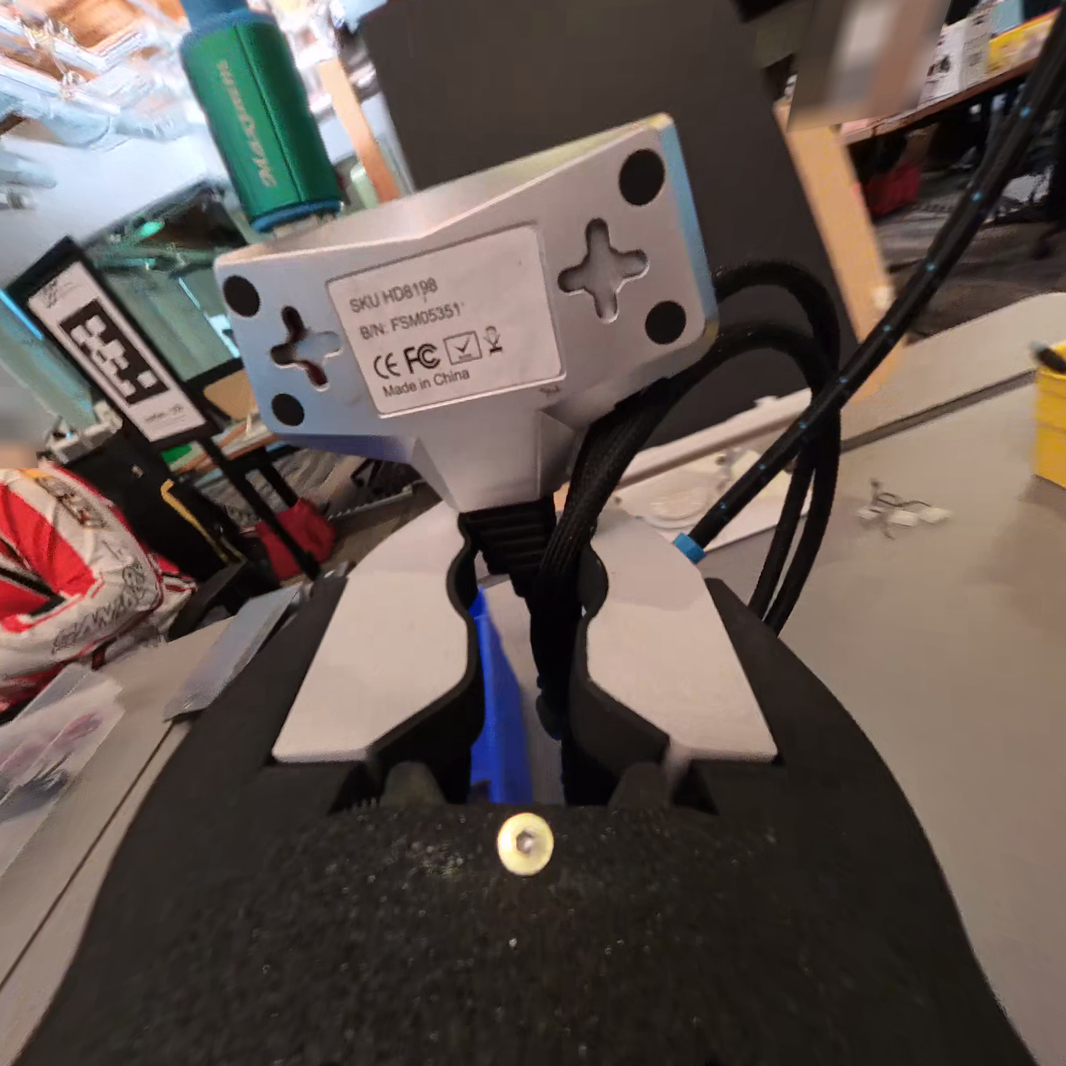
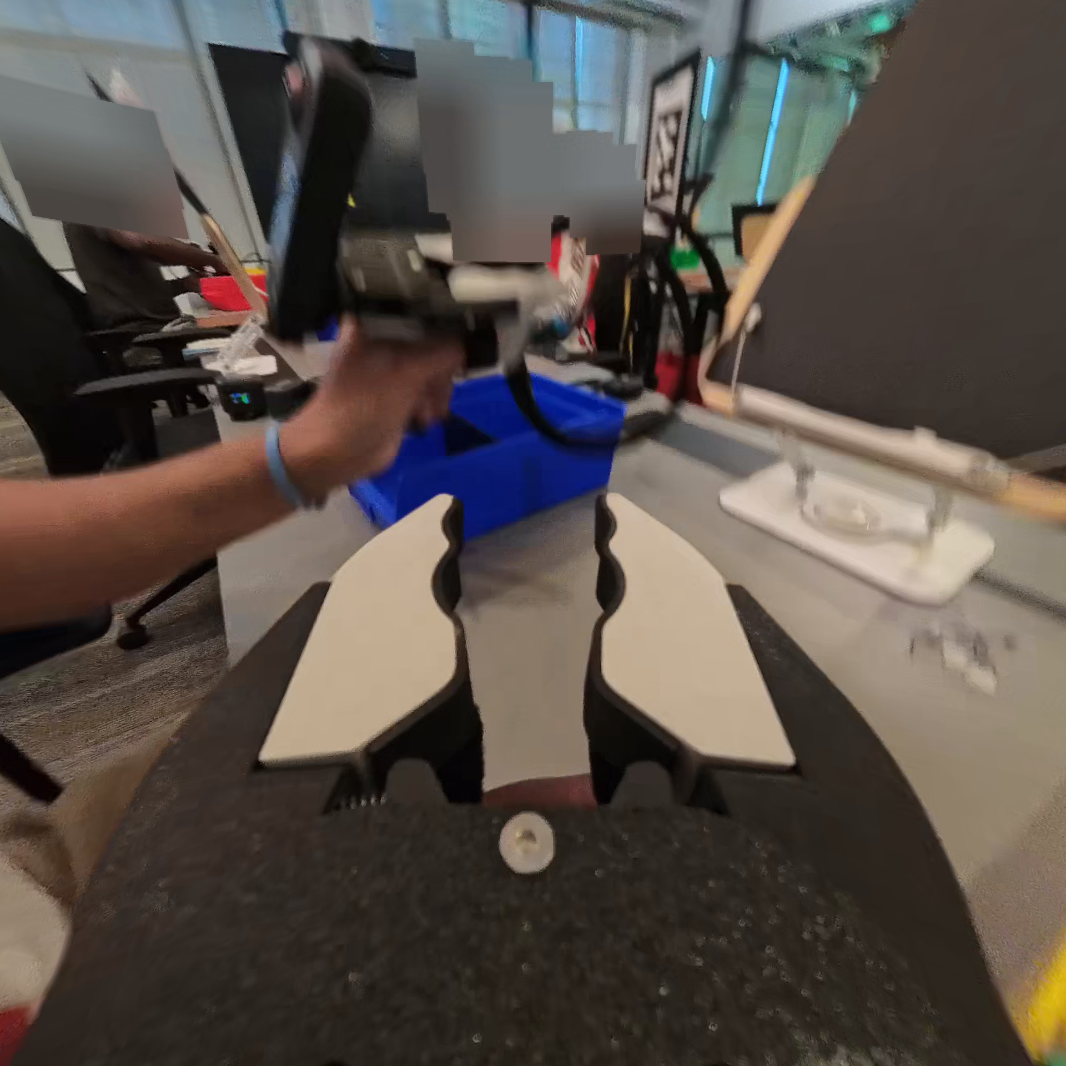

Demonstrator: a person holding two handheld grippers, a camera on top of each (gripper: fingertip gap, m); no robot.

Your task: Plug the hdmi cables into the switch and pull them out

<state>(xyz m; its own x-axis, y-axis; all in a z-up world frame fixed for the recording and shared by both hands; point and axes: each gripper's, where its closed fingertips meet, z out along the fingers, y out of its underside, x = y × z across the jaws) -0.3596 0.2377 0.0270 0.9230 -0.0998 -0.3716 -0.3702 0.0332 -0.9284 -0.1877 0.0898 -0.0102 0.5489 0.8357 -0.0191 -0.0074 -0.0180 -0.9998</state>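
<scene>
Left gripper [image 1: 526, 571] fingers clamped on the switch's [image 1: 461, 311] black cable stub, switch held aloft mid-frame; right gripper [image 2: 528, 548] fingers apart, empty, over the table [image 2: 865, 663]

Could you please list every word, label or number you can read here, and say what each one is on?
I won't copy out the writing itself; this is where it stands.
White sticker on the silver switch: several printed lines and marks, sharp.
Green sleeve: lettering down its side.
Marker sign: tiny print under the pattern, too small to read.
Boxes on the far shelf: blurred.
Right wrist view: nothing sharp enough to read.
</scene>
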